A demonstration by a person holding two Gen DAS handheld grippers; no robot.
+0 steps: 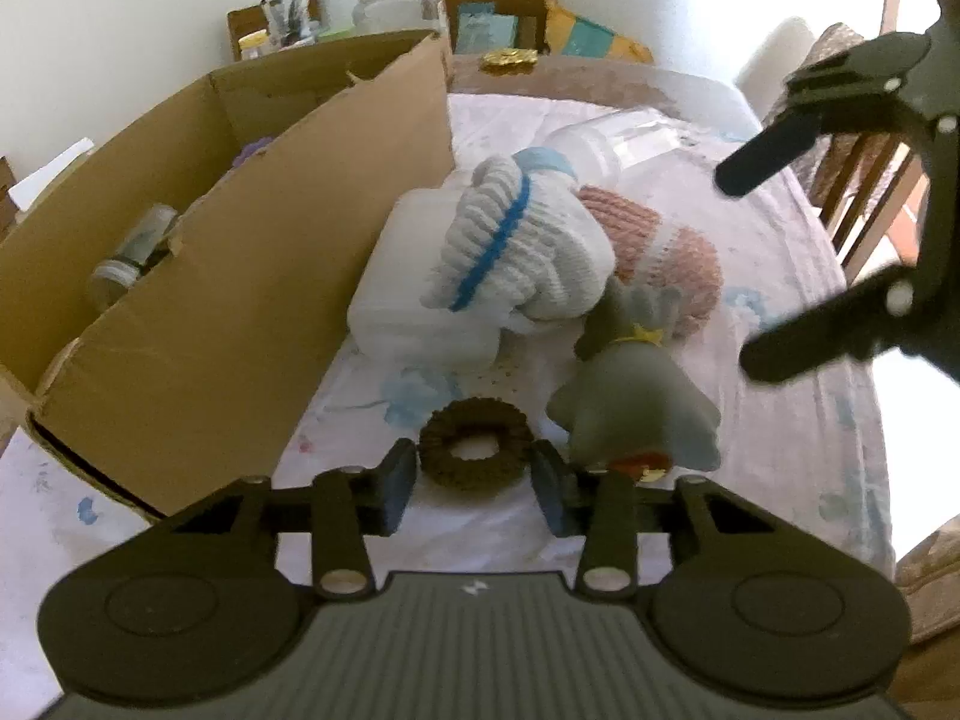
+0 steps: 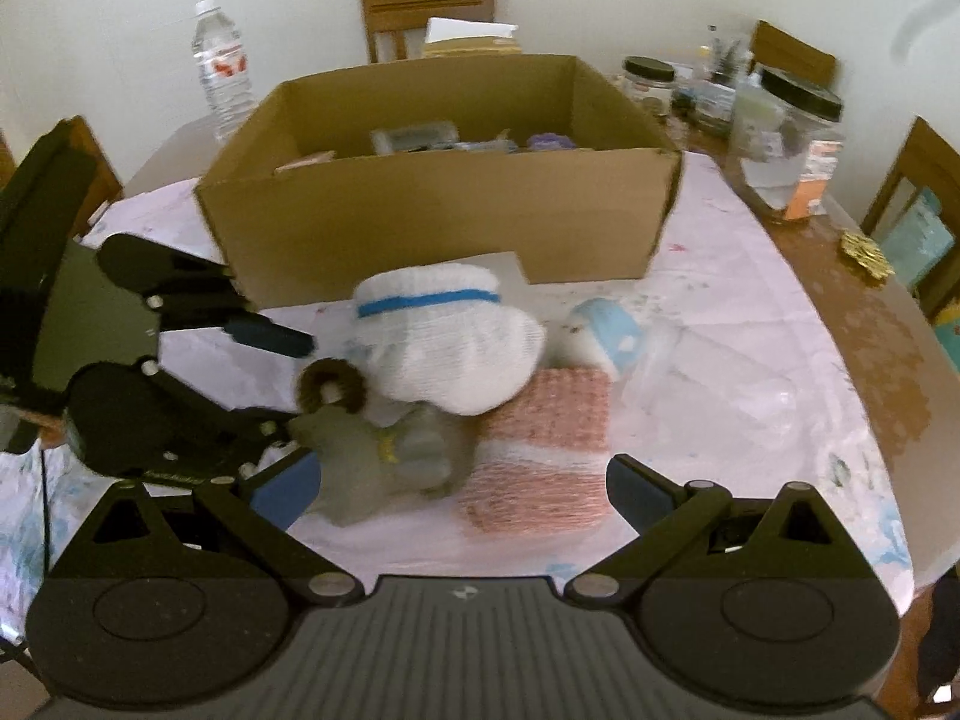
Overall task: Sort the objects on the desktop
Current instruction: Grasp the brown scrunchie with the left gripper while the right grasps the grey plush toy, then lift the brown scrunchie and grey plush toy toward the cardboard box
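Between the jaws of the left gripper (image 1: 474,483), in the left wrist view, lies a dark brown ribbed ring (image 1: 475,450), flat on the cloth-covered desk (image 1: 798,312). The jaws are narrowed to about the ring's width, one pad at each side of it; whether they press on it I cannot tell. The gripper tilts steeply down at the desk. Just right of the right jaw sits a grey soft toy (image 1: 636,402); beyond the jaws are a white sock with a blue stripe (image 1: 522,246), a pink knit piece (image 1: 654,234) and a white plastic container (image 1: 414,300). Left of the jaws stands a cardboard box (image 1: 252,300). The right gripper (image 1: 756,264) hovers at upper right, fingers apart.

In the right wrist view, the right gripper (image 2: 462,492) is tilted down above the desk, jaws spread wide and gripping nothing. Between them lie the grey soft toy (image 2: 384,456) and the pink knit piece (image 2: 540,450). Beyond sit the sock (image 2: 450,336) and box (image 2: 444,222). The left gripper (image 2: 300,384) reaches in from the left, its fingers flanking the ring (image 2: 330,387).
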